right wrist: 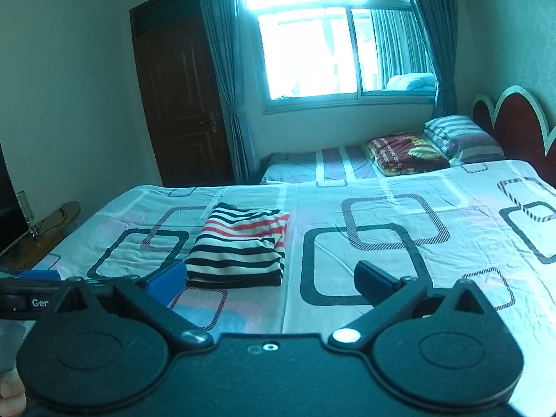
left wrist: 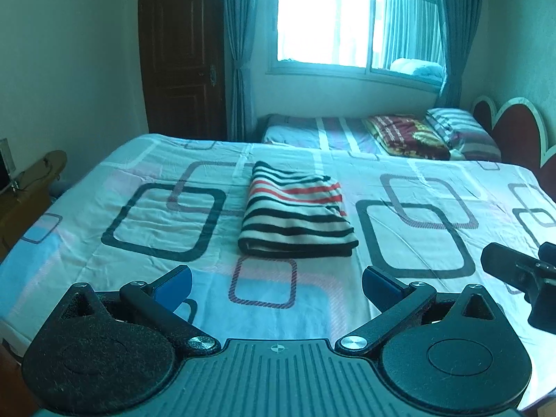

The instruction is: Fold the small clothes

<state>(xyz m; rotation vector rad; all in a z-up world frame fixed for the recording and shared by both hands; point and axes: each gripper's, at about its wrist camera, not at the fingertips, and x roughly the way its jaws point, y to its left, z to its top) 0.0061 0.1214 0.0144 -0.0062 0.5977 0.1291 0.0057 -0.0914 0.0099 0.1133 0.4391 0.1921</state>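
A small striped garment [left wrist: 297, 213], white with black and red stripes, lies folded into a neat rectangle on the bed sheet [left wrist: 139, 222]. It also shows in the right wrist view [right wrist: 239, 246]. My left gripper [left wrist: 276, 283] is open and empty, held back from the garment's near edge. My right gripper [right wrist: 269, 278] is open and empty, with the garment ahead and to its left. Part of the right gripper [left wrist: 521, 271] shows at the right edge of the left wrist view. Part of the left gripper [right wrist: 31, 290] shows at the left edge of the right wrist view.
The bed is covered by a light sheet with square patterns. A second bed [left wrist: 347, 132] with a red blanket [left wrist: 406, 135] and striped pillow [left wrist: 458, 132] lies behind. A red headboard [left wrist: 517, 128] is at right, a wooden stand [left wrist: 31, 187] at left, a door [left wrist: 180, 52] and window [left wrist: 354, 21] beyond.
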